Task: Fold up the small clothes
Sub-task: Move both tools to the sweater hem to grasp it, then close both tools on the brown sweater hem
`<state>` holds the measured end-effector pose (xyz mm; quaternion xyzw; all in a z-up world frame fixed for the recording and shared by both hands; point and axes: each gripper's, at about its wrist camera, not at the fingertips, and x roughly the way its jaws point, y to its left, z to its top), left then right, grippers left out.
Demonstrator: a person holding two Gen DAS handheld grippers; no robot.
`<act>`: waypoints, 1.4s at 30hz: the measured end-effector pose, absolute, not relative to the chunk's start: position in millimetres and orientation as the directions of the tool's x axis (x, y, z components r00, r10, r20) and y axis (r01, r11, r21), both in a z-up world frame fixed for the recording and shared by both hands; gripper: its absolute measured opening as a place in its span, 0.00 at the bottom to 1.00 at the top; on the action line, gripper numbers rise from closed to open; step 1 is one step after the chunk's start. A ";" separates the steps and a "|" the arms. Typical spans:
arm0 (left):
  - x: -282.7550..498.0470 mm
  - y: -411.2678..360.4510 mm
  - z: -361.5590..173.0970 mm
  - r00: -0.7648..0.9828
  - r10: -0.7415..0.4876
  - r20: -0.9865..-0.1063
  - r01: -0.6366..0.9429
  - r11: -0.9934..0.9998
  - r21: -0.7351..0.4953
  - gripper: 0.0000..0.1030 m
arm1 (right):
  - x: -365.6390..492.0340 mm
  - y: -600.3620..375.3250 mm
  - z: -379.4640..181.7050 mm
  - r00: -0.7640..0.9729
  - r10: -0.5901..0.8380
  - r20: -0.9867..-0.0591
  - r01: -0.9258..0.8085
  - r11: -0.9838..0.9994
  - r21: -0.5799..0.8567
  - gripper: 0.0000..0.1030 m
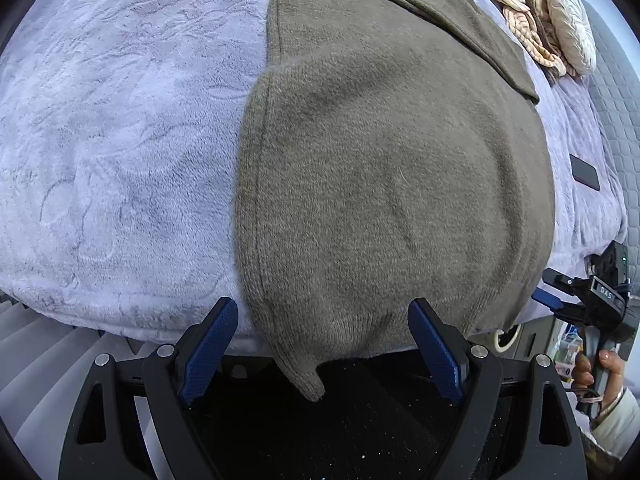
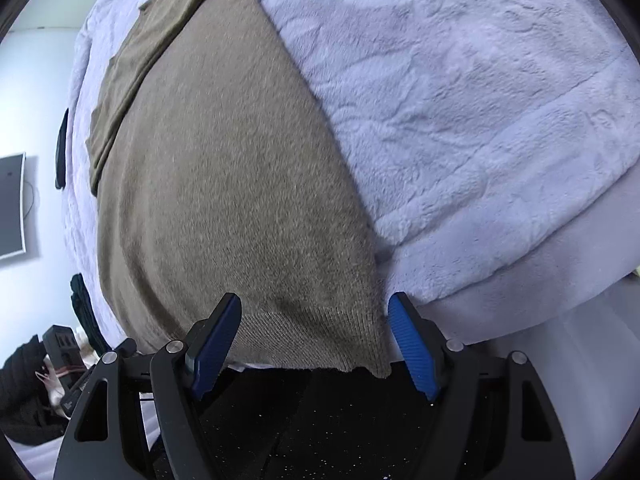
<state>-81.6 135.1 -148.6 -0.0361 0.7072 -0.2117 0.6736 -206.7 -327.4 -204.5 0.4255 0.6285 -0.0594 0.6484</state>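
The right gripper (image 2: 314,340) stands with its blue fingers (image 2: 412,346) spread wide at the near edge of the bed, the hem of an olive-brown knit garment (image 2: 224,184) hanging between them without being pinched. The garment lies flat on a pale lavender fleece blanket (image 2: 460,100), one sleeve (image 2: 136,64) folded along its far left side. A wall screen (image 2: 12,204) shows at left.

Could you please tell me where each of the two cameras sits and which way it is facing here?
Left wrist: on the left gripper, open, facing the olive sweater's near hem on the lilac blanket; the right gripper and hand show at far right.
Right wrist: on the right gripper, open, facing the sweater's other hem corner.
Shared: sweater, blanket.
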 end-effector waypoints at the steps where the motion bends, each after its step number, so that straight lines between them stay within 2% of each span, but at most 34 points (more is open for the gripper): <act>1: -83.2 135.9 -149.7 -0.096 -0.345 -0.934 0.233 0.904 -0.358 0.85 | -206.6 -325.3 -206.6 0.197 0.457 -0.867 0.607 0.638 0.474 0.77; 9: -97.9 121.6 -173.6 -0.168 -0.381 -0.909 0.226 0.883 -0.412 0.85 | -205.9 -311.9 -220.8 0.161 0.488 -0.858 0.551 0.677 0.488 0.77; 15: -99.9 117.6 -176.8 -0.154 -0.414 -0.897 0.200 0.876 -0.438 0.84 | -206.0 -303.2 -233.3 0.158 0.521 -0.839 0.537 0.668 0.516 0.77; 17: -98.4 121.4 -175.1 -0.150 -0.436 -0.887 0.181 0.870 -0.458 0.84 | -204.8 -303.0 -231.0 0.181 0.538 -0.823 0.545 0.642 0.539 0.72; 18: -97.5 123.0 -172.6 -0.145 -0.454 -0.879 0.171 0.864 -0.474 0.84 | -205.3 -303.6 -228.0 0.207 0.566 -0.798 0.539 0.615 0.575 0.68; 25: -79.5 125.8 -157.6 -0.114 -0.540 -0.834 0.145 0.821 -0.552 0.84 | -206.3 -307.4 -210.5 0.301 0.708 -0.639 0.450 0.486 0.749 0.68; 36: -76.5 121.7 -170.8 -0.110 -0.476 -0.873 0.173 0.856 -0.488 0.84 | -194.6 -321.3 -232.4 0.248 0.665 -0.705 0.487 0.544 0.684 0.68; 42: -71.6 123.7 -130.6 -0.024 -0.562 -0.827 0.197 0.808 -0.555 0.84 | -192.2 -329.1 -220.1 0.312 0.720 -0.620 0.446 0.465 0.765 0.69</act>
